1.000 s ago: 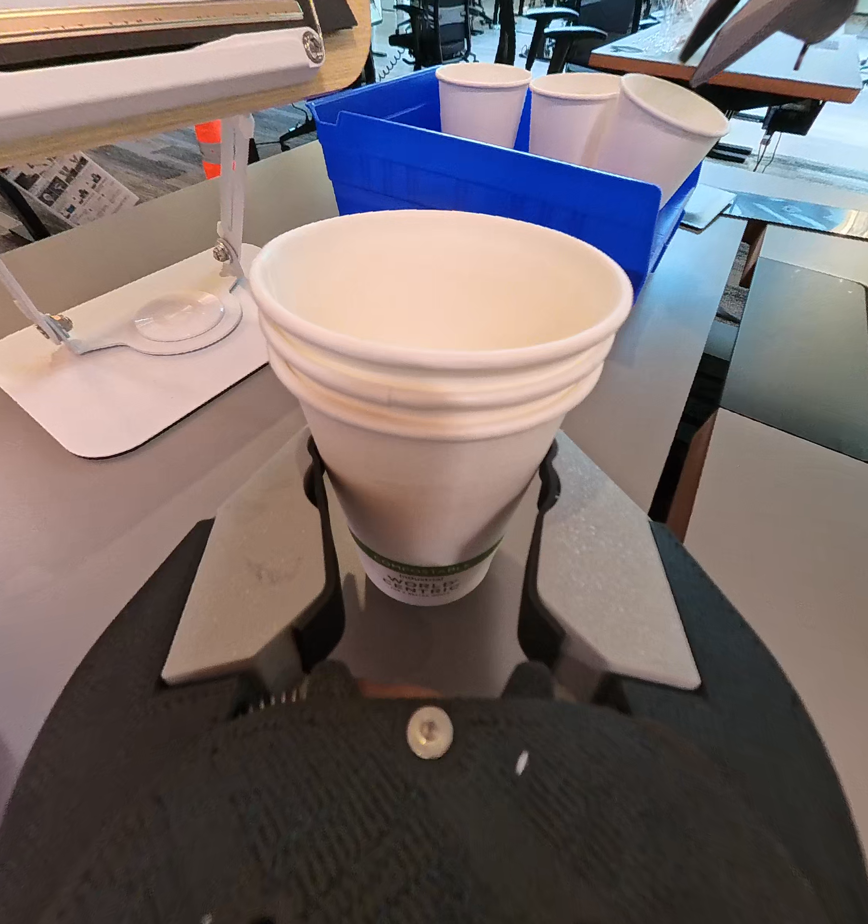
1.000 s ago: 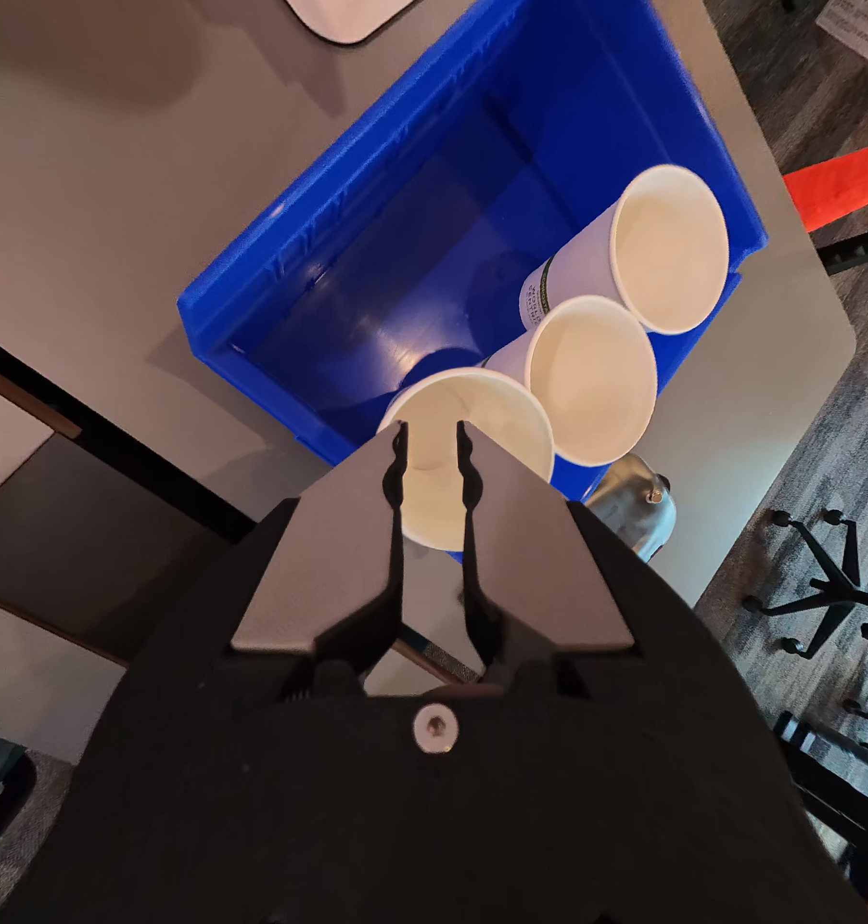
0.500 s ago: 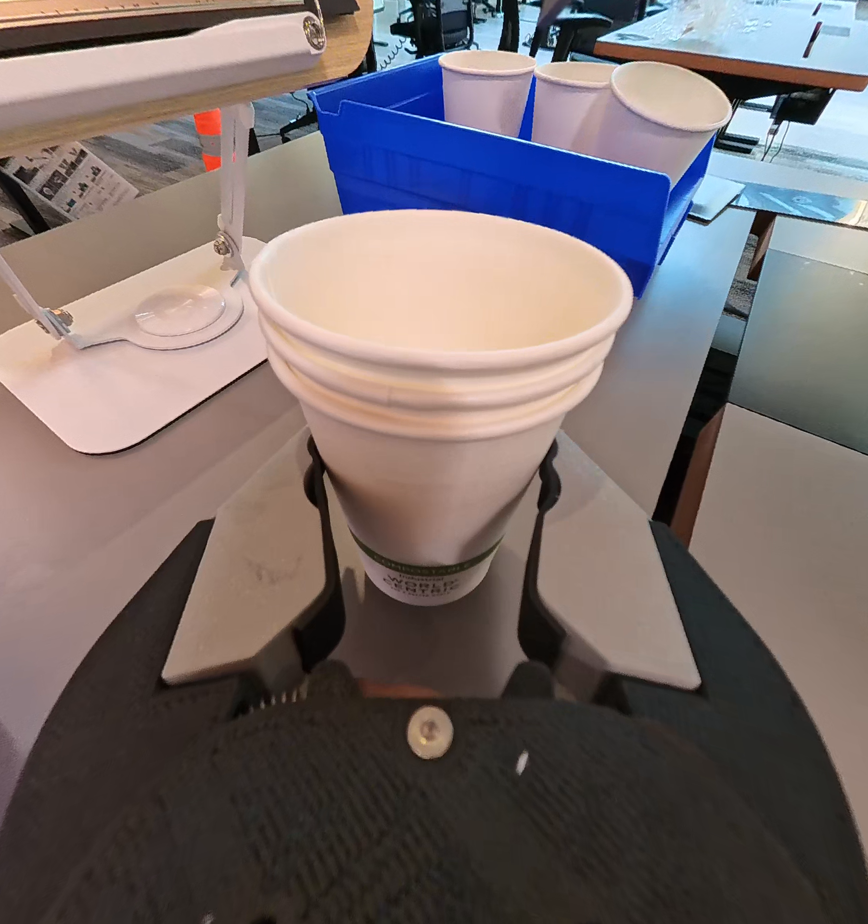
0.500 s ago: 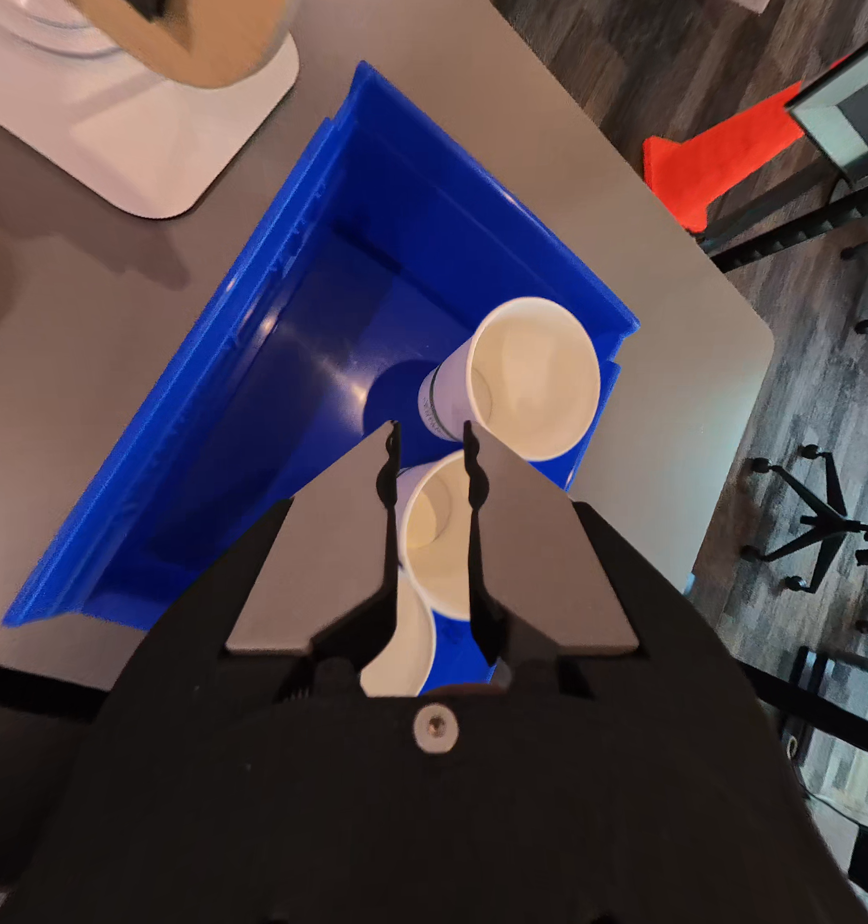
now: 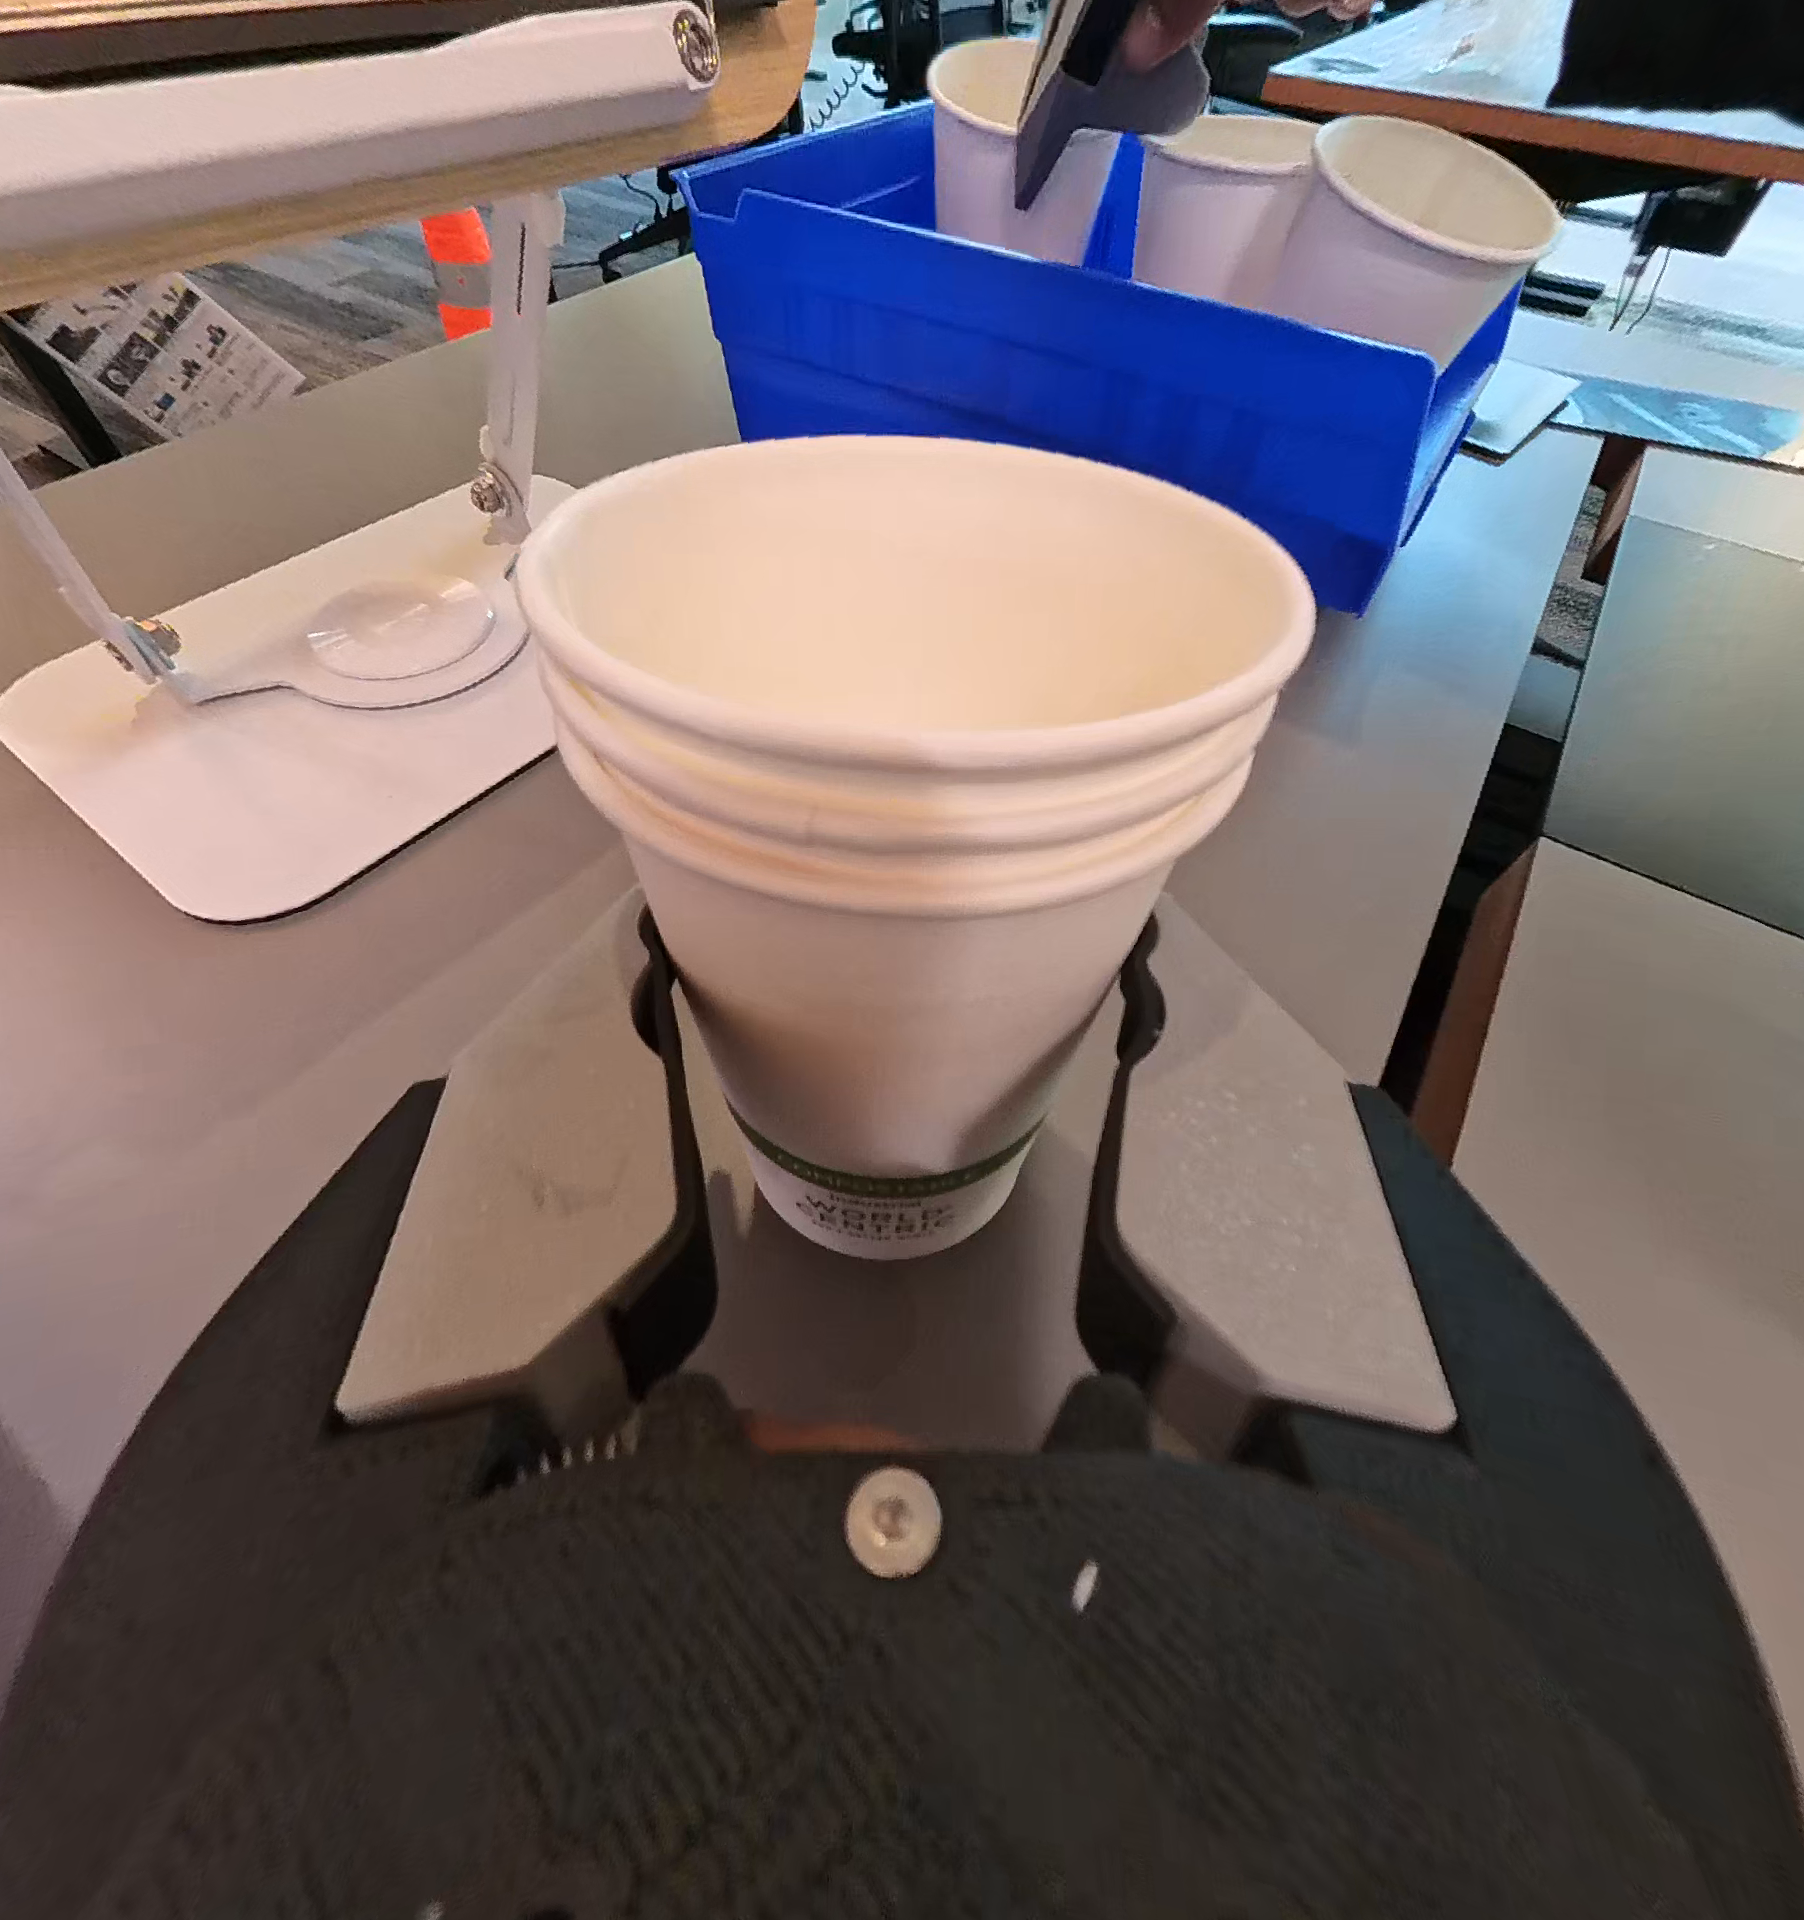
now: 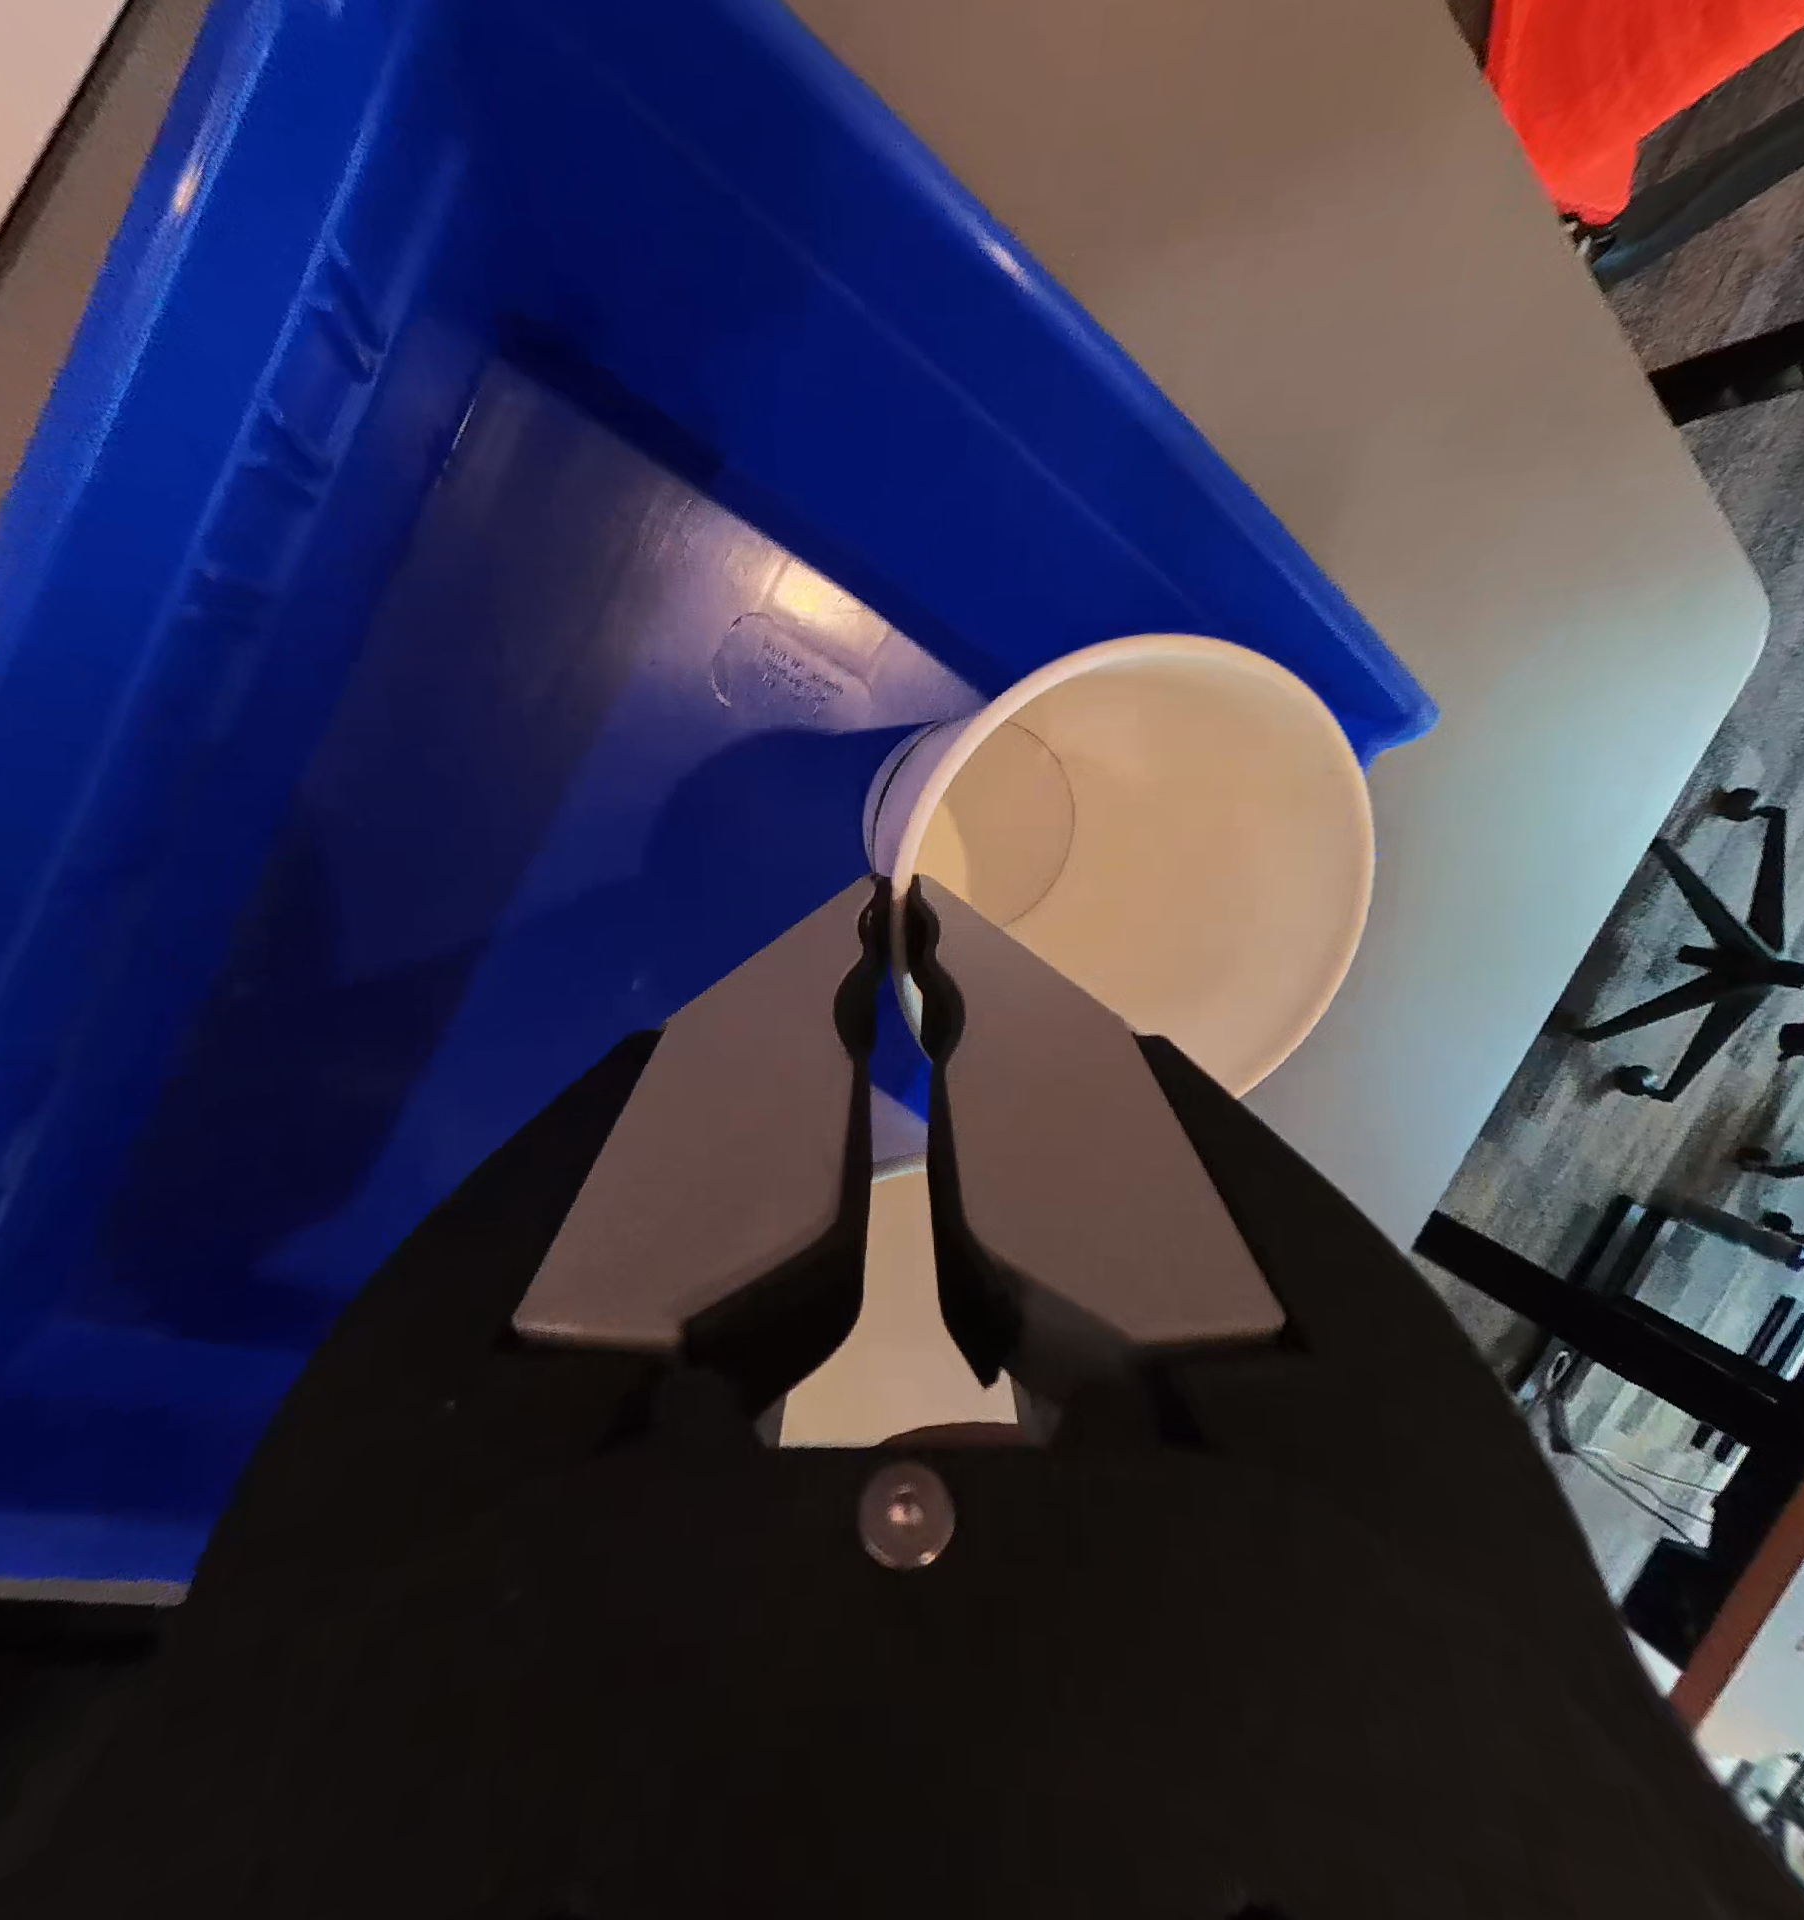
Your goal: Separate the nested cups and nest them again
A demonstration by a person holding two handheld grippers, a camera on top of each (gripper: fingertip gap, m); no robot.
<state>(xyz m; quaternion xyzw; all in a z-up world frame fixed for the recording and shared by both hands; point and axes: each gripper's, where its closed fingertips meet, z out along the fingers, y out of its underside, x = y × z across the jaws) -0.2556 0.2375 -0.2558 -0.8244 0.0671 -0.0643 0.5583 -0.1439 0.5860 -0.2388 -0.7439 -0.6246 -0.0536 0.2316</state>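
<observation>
Left wrist view shows the left gripper point(image 5: 893, 997) with its jaws set wide and pressed against both sides of a stack of nested cups point(image 5: 913, 821). Three rolled rims sit one above another at the top of the stack, and a green band circles the outer cup near its base. The stack stands upright between the jaws, over the grey tabletop point(image 5: 202, 1039).

Behind the stack sits a blue bin point(image 5: 1064, 353) holding three single white cups. The far-left cup point(image 5: 971, 145) has the right gripper point(image 5: 1043, 177) reaching down at its rim, while the middle cup point(image 5: 1215, 197) and the right cup point(image 5: 1407, 239) stand beside it — the right one tilts outward over the bin's edge. To the left of the bin, a white lamp base point(image 5: 254, 769) lies flat on the tabletop.

In the right wrist view, the right gripper point(image 6: 898, 894) looks steeply down into the blue bin point(image 6: 254, 623). Its jaws are drawn narrow, and the rim of a white cup point(image 6: 1158, 831) passes between the tips, so they pinch the cup's wall. That cup sits in the far corner of the bin, its mouth facing the camera. More white shows low between the jaws, though what it belongs to cannot be told. An orange object point(image 6: 1646, 94) lies on the floor beyond the tabletop's edge.
</observation>
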